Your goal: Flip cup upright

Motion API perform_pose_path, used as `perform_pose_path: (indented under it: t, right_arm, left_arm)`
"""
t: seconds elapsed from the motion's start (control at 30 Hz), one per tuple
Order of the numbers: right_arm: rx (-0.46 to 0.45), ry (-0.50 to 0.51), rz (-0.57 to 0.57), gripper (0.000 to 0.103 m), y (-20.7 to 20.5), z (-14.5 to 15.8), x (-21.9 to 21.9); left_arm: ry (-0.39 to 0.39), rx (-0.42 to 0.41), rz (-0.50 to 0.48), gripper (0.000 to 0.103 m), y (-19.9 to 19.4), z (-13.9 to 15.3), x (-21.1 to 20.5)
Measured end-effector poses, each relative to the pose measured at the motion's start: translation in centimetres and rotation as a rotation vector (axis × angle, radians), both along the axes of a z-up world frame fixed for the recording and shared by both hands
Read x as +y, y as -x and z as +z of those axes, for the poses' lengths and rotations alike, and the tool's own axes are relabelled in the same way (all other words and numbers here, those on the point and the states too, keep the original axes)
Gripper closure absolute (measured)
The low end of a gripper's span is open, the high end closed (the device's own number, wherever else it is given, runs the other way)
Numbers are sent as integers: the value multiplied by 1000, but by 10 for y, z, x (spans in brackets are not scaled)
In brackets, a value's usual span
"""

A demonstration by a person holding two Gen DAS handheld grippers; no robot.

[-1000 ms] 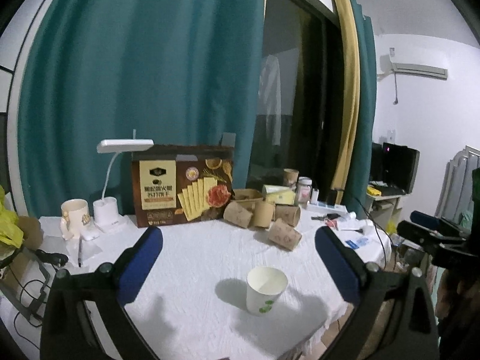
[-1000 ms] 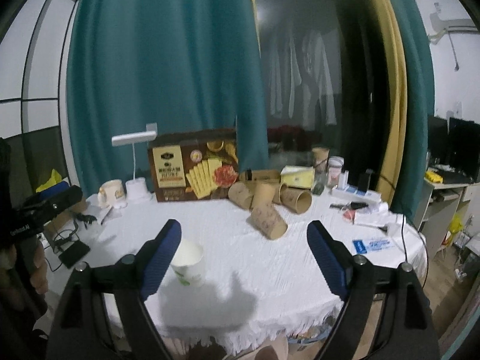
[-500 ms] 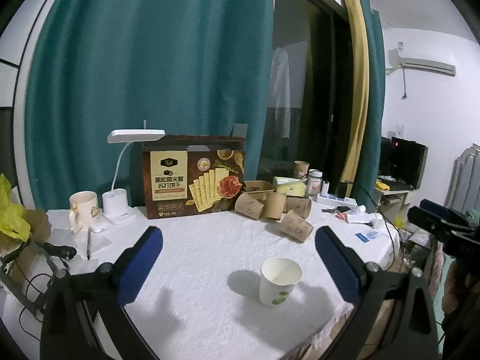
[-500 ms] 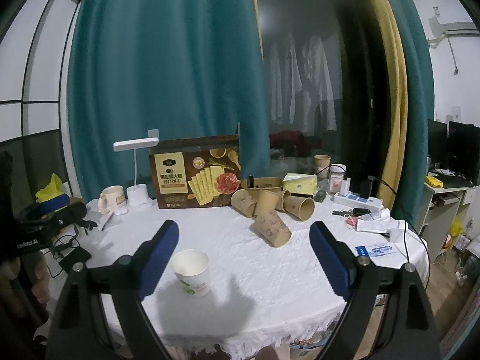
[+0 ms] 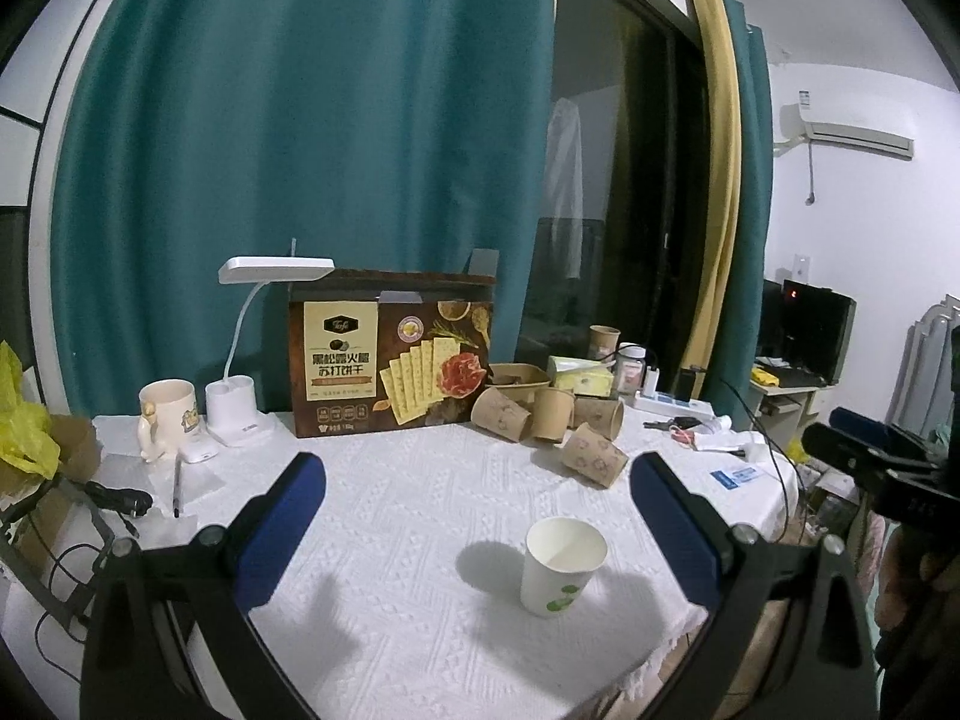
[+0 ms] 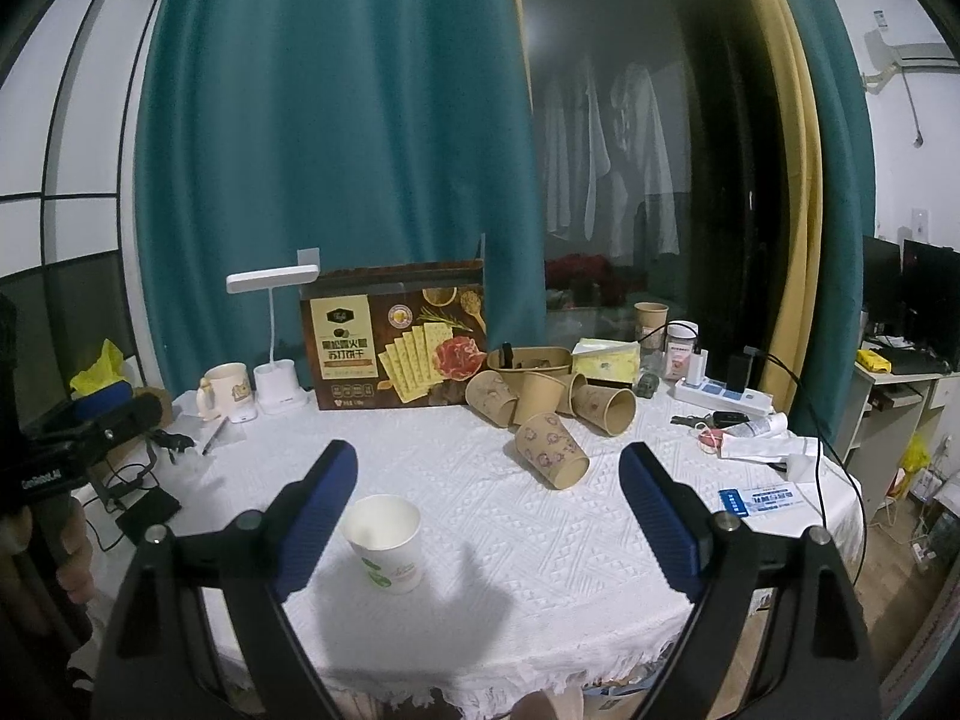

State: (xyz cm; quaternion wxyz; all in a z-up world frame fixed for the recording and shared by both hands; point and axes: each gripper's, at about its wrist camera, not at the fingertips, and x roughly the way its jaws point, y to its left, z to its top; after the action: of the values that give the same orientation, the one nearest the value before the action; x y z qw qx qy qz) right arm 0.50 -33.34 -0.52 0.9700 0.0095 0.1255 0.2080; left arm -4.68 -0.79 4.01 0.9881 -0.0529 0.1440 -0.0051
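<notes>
**Inspector:** The position of the white paper cup [image 5: 563, 567] is to be recorded.

**Assessor:** It is found standing on its base, mouth upward, on the white tablecloth [image 5: 420, 516] near the front edge of the table. In the right wrist view it sits just inside the left finger of the right gripper [image 6: 489, 504], untouched by either pad. In the left wrist view it is seen ahead of the left gripper [image 5: 477, 501], nearer its right finger, again clear of contact.

**Inspector:** And the state of the tools?

**Assessor:** Both sets of jaws are held wide apart, with nothing clamped. The right gripper's jaws have just been opening, and no object is pressed between them. The task is judged essentially complete, since the cup is already upright and left free-standing.

**Inspector:** Why are the tools held back in this way?

**Assessor:** It is judged that clearance is being kept so the light cup is not knocked over; an empty paper cup would be tipped by a slight brush from a finger.

**Inspector:** Other items noted?

**Assessor:** A cluster of brown paper cups [image 6: 552, 459] is lying on its sides toward the rear, beside a cracker box [image 6: 399, 339]. A desk lamp [image 5: 240, 414] and a mug [image 5: 165, 414] are placed at the rear left, well apart from the white cup. None is disturbed.
</notes>
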Motion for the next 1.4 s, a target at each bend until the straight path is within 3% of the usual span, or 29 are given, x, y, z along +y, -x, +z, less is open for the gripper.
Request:
perform_pose_path:
  t: [1.4]
  right_arm:
    - [0,7,7,15,-3,-3,4]
  left_arm:
    - [0,-3,-12,2,-1,4,-4]
